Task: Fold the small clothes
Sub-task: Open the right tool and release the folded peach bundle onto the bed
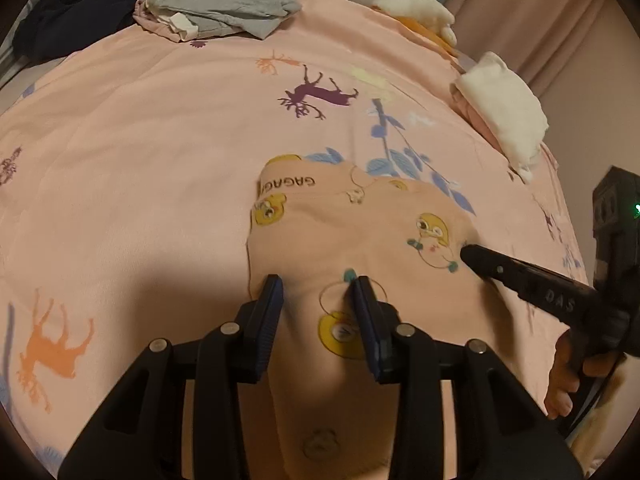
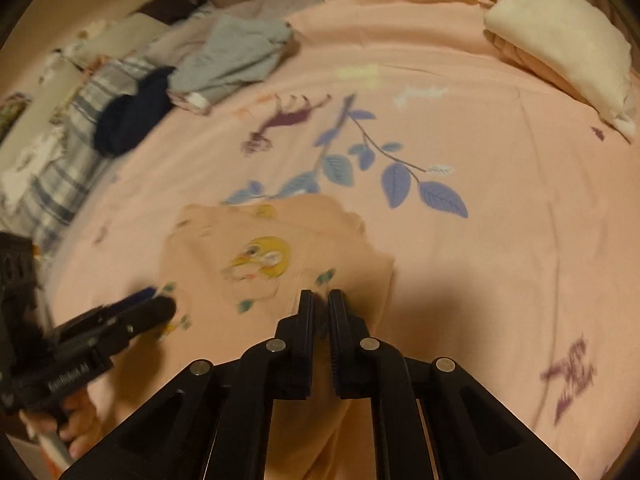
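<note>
On the pink bed (image 1: 160, 140), peach duck-print cloth (image 1: 360, 232) between spread left fingers (image 1: 272, 312); right fingers (image 2: 306, 320) pinching its right edge.

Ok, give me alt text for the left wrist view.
The open left gripper straddles a peach duck-print garment on a pink animal-print bedsheet. The right gripper touches the garment's right side; unfolded clothes lie beyond.

Pink animal-print bedsheet (image 1: 160, 128), beige curtains (image 1: 520, 12) behind, dim warm light
</note>
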A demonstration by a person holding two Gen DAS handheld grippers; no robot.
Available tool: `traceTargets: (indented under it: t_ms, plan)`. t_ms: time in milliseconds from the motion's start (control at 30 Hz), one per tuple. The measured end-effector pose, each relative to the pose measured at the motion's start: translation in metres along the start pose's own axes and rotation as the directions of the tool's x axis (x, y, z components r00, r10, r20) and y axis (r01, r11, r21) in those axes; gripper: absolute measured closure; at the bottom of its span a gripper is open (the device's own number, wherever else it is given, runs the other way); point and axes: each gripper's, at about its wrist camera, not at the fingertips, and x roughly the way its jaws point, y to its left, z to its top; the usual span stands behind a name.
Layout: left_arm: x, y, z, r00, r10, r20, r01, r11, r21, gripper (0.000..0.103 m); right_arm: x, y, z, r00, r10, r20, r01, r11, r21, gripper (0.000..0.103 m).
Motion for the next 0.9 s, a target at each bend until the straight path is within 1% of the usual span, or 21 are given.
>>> traceTargets:
  t_ms: [133, 167, 200, 233, 300, 333, 367, 433, 467, 500, 533, 567, 600, 633, 667, 700, 733, 767, 833, 867, 900]
  plan:
    - [0.0, 0.009, 0.008, 1.0, 0.011, -0.008, -0.012, 0.998, -0.056, 0.066, 0.016, -0.008, 0.012, 0.999, -0.028, 0.025, 0.027, 0.999, 0.04, 0.094]
    - [-0.001, 0.011, 0.008, 0.999, 0.036, 0.002, -0.036, 0.997, -0.062, 0.063, 0.014, -0.01, 0.012, 0.999, -0.015, 0.029, 0.013, 0.998, 0.058, 0.094]
    - [-0.003, 0.013, 0.006, 0.998, 0.064, -0.005, -0.064, 0.995, -0.082, 0.058, 0.008, -0.012, 0.009, 0.999, 0.003, 0.042, -0.006, 0.998, 0.069, 0.094]
    - [-0.007, 0.016, 0.001, 0.998, 0.056, -0.02, -0.058, 0.992, -0.113, 0.057, -0.002, -0.013, 0.004, 0.998, 0.008, 0.056, -0.012, 0.997, 0.074, 0.094]
    - [-0.021, 0.02, -0.005, 0.999, -0.006, -0.036, 0.0, 0.987, -0.159, 0.061, -0.024, -0.014, -0.006, 0.996, 0.018, 0.092, -0.026, 0.996, 0.085, 0.094]
    - [-0.031, 0.02, -0.009, 0.999, -0.022, -0.035, 0.016, 0.988, -0.155, 0.061, -0.039, -0.014, -0.014, 0.992, 0.048, 0.114, -0.058, 0.995, 0.085, 0.094]
    - [-0.046, 0.016, -0.016, 0.999, -0.02, -0.024, 0.017, 0.991, -0.129, 0.061, -0.056, -0.012, -0.024, 0.986, 0.095, 0.138, -0.107, 0.991, 0.076, 0.094]
    - [-0.066, 0.004, -0.028, 0.999, 0.034, -0.006, -0.034, 0.997, -0.065, 0.061, -0.08, -0.005, -0.044, 0.975, 0.148, 0.164, -0.156, 0.987, 0.04, 0.094]
    - [-0.078, -0.001, -0.035, 0.999, 0.043, 0.025, -0.042, 0.998, -0.041, 0.061, -0.092, 0.004, -0.06, 0.973, 0.155, 0.172, -0.16, 0.987, 0.01, 0.094]
    - [-0.088, -0.005, -0.044, 0.998, 0.019, 0.052, -0.018, 0.999, -0.029, 0.061, -0.093, 0.008, -0.067, 0.974, 0.159, 0.163, -0.16, 0.987, -0.009, 0.094]
    - [-0.093, -0.008, -0.052, 0.998, -0.026, 0.052, 0.028, 0.999, -0.035, 0.061, -0.094, 0.016, -0.081, 0.977, 0.168, 0.128, -0.166, 0.986, -0.029, 0.094]
    - [-0.094, -0.009, -0.058, 0.997, -0.056, 0.043, 0.059, 0.997, -0.054, 0.061, -0.093, 0.02, -0.089, 0.98, 0.173, 0.102, -0.171, 0.985, -0.029, 0.094]
    - [-0.093, -0.014, -0.064, 0.995, -0.096, 0.022, 0.097, 0.994, -0.049, 0.061, -0.091, 0.024, -0.097, 0.98, 0.181, 0.078, -0.179, 0.983, -0.029, 0.094]
    - [-0.092, -0.019, -0.069, 0.993, -0.118, 0.009, 0.118, 0.993, -0.025, 0.061, -0.089, 0.028, -0.107, 0.977, 0.203, 0.062, -0.201, 0.979, -0.038, 0.094]
    - [-0.089, -0.025, -0.074, 0.992, -0.124, -0.004, 0.124, 0.992, 0.011, 0.061, -0.087, 0.03, -0.112, 0.976, 0.208, 0.06, -0.206, 0.977, -0.05, 0.094]
    - [-0.083, -0.03, -0.079, 0.995, -0.095, -0.024, 0.095, 0.995, 0.034, 0.061, -0.084, 0.03, -0.116, 0.982, 0.177, 0.063, -0.173, 0.983, -0.057, 0.094]
    - [-0.077, -0.032, -0.083, 0.997, -0.053, -0.047, 0.055, 0.998, 0.037, 0.061, -0.08, 0.028, -0.118, 0.99, 0.127, 0.059, -0.124, 0.991, -0.045, 0.094]
    - [-0.069, -0.033, -0.088, 0.997, -0.019, -0.07, 0.021, 0.999, 0.032, 0.061, -0.077, 0.022, -0.119, 0.994, 0.098, 0.053, -0.097, 0.995, -0.029, 0.094]
    - [-0.053, -0.03, -0.096, 0.993, 0.0, -0.117, 0.003, 1.0, 0.022, 0.062, -0.072, 0.009, -0.122, 0.994, 0.092, 0.051, -0.093, 0.995, 0.019, 0.094]
    - [-0.049, -0.03, -0.099, 0.993, 0.014, -0.12, -0.009, 0.999, 0.042, 0.062, -0.069, 0.001, -0.125, 0.994, 0.105, 0.044, -0.107, 0.993, 0.053, 0.094]
    - [-0.051, -0.032, -0.1, 0.993, 0.021, -0.114, -0.014, 0.998, 0.069, 0.062, -0.067, -0.003, -0.128, 0.994, 0.101, 0.036, -0.103, 0.992, 0.072, 0.094]
